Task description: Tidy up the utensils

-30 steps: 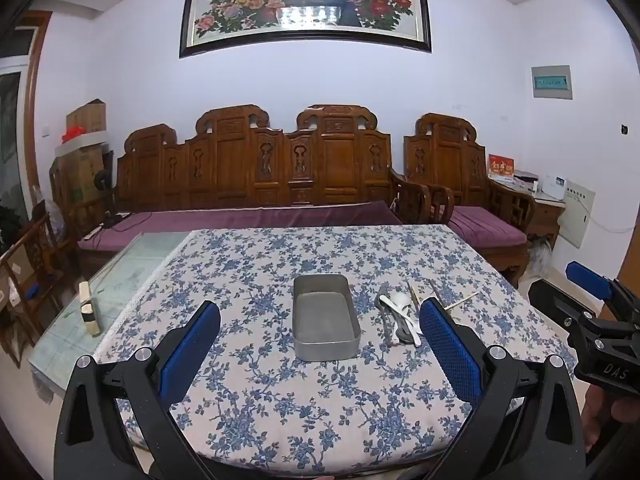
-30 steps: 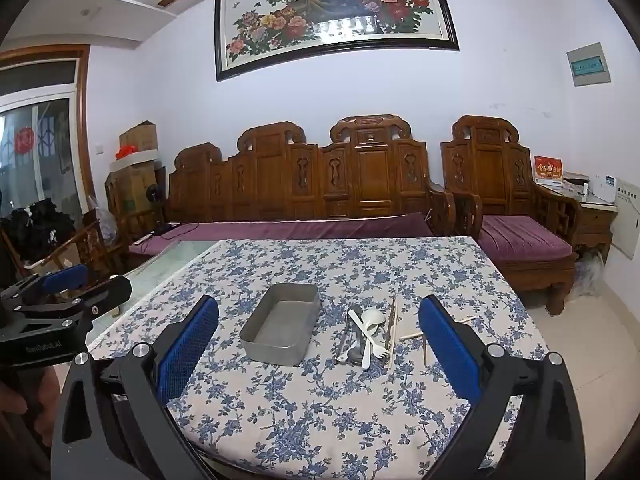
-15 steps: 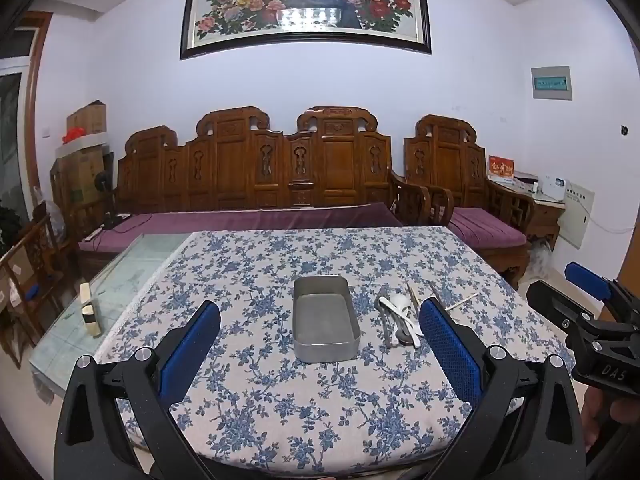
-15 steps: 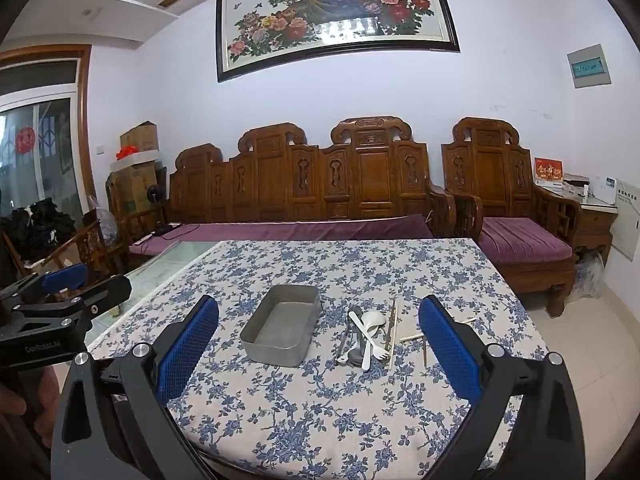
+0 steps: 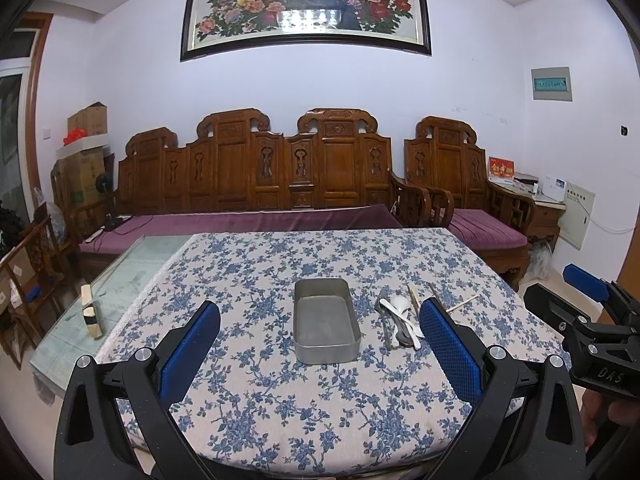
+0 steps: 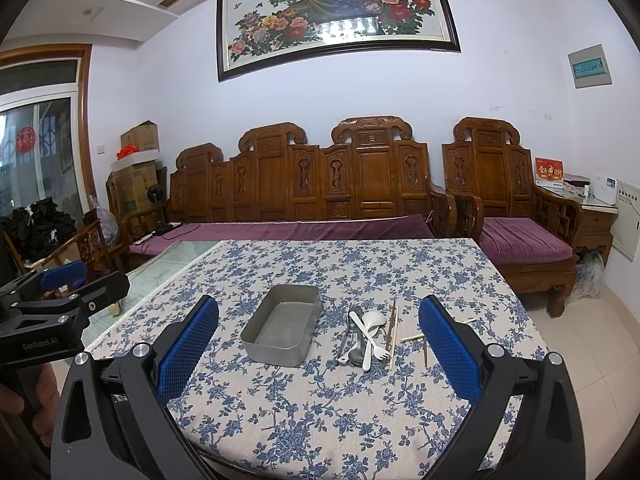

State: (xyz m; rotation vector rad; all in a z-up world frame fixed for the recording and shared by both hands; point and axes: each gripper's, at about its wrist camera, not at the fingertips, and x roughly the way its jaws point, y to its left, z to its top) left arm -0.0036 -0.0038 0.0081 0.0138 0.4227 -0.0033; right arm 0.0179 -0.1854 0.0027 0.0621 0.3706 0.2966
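Observation:
An empty grey metal tray sits mid-table on the blue floral cloth. Just right of it lies a pile of utensils: white spoon and fork, dark metal pieces, and wooden chopsticks. Loose chopsticks lie further right. My left gripper is open and empty, held above the table's near edge in front of the tray. My right gripper is open and empty, also near the front edge, with the tray and utensils between its fingers. Each gripper shows at the other view's edge.
The table has a glass-topped part at left with a small wooden block on it. A carved wooden sofa and armchair stand behind the table. Boxes are stacked at far left.

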